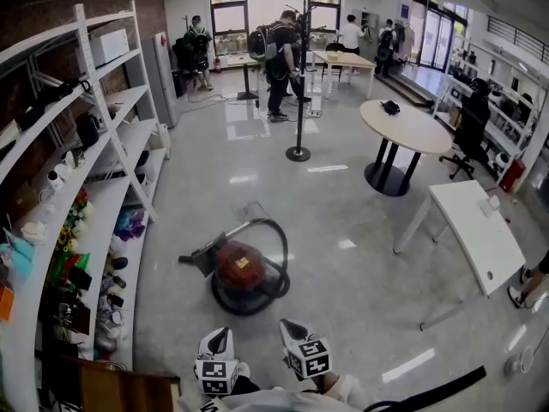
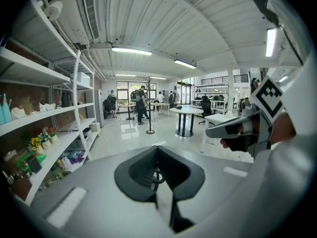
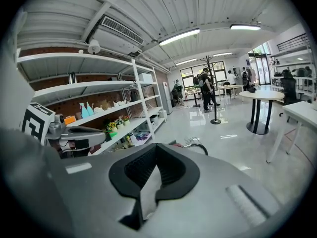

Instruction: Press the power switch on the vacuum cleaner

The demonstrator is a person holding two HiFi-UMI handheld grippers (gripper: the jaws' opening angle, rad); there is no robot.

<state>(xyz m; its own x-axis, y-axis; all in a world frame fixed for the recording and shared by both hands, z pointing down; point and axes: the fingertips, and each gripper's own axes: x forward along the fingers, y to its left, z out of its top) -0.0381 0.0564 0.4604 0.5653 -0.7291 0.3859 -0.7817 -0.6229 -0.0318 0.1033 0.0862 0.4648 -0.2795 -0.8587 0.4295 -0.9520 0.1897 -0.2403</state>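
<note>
Right gripper, vacuum cleaner half-hidden

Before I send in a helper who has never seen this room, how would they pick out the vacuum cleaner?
Find the long white shelving along the left wall; on the glossy floor beside it sits the vacuum cleaner. It is a low round red canister ringed by a black hose, unlike the pale tables to its right.
</note>
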